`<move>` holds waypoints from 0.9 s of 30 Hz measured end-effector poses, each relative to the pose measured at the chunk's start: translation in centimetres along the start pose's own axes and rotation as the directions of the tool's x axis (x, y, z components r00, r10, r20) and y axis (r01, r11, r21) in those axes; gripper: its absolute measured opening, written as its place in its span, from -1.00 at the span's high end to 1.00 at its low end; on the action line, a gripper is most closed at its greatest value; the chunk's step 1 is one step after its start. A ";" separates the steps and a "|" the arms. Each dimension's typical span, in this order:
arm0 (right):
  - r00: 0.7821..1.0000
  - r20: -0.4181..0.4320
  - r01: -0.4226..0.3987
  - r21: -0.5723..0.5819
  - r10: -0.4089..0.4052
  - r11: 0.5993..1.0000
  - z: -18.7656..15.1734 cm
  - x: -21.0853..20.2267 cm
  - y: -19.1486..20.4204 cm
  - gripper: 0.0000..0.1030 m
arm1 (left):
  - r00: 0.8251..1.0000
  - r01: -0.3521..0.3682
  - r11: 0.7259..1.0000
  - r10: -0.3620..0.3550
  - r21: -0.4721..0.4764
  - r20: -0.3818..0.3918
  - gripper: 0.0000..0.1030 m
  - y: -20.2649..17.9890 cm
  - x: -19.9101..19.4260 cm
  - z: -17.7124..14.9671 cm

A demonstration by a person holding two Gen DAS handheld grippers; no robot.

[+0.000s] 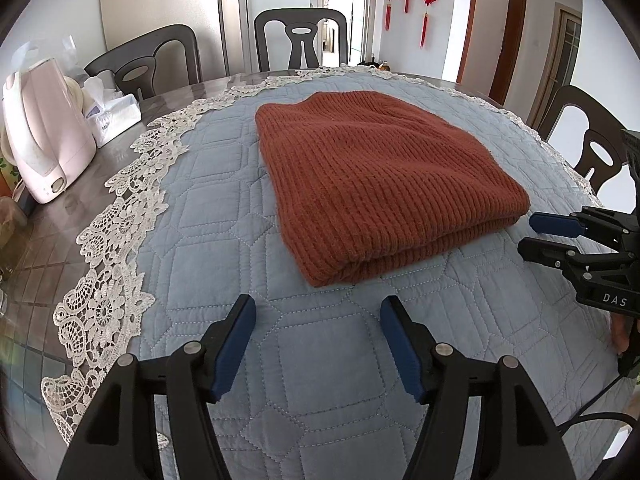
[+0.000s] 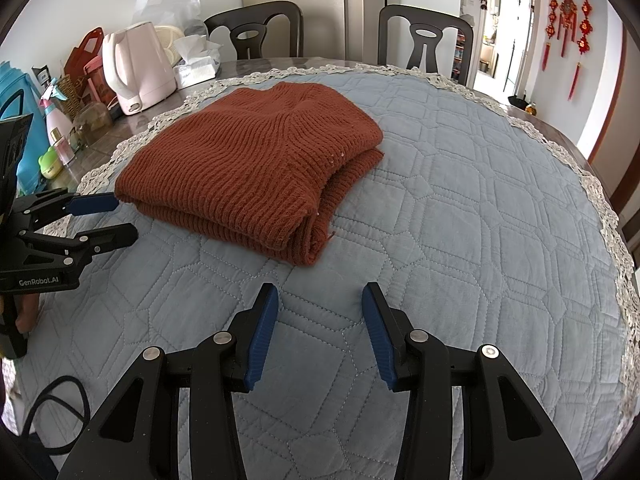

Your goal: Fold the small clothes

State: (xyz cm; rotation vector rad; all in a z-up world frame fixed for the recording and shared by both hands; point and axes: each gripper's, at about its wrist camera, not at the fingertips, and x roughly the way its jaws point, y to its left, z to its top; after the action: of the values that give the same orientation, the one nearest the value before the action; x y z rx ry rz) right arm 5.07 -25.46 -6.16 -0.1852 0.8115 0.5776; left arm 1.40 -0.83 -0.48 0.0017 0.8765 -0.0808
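Two tongs, left tongs (image 1: 318, 312) and right tongs (image 2: 320, 300), gape empty above the quilt (image 1: 320, 380); folded sweater (image 1: 376, 184) lies just beyond, untouched.

Left wrist view: low over the near edge of the quilted desk (image 1: 224, 184), looking forward and down past its own fingers; folded sweater (image 1: 372, 184) close ahead. Right wrist view: same height and tilt, set further right. Shared: sweater, quilt, far chairs (image 2: 426, 40), kettle (image 2: 138, 72), each other's hand-held gripper at frame edge
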 end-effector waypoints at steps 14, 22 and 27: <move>1.000 0.000 0.000 0.000 0.000 1.000 0.0 0.0 0.0 0.13 | 1.000 -0.003 1.000 0.003 0.002 0.000 -0.32 -0.1 0.0 0.0; 1.000 0.000 0.000 0.000 0.000 1.000 0.0 0.0 0.0 0.13 | 1.000 -0.006 1.000 0.006 0.002 0.000 -0.33 0.0 0.0 0.0; 1.000 0.000 -0.001 0.001 0.001 1.000 0.0 0.0 0.0 0.13 | 1.000 -0.007 1.000 0.007 0.001 0.000 -0.35 0.0 0.0 0.0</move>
State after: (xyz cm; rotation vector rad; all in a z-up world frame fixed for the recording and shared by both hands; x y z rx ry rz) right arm 5.08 -25.47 -6.16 -0.1843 0.8119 0.5779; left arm 1.41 -0.80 -0.49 0.0063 0.8766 -0.0745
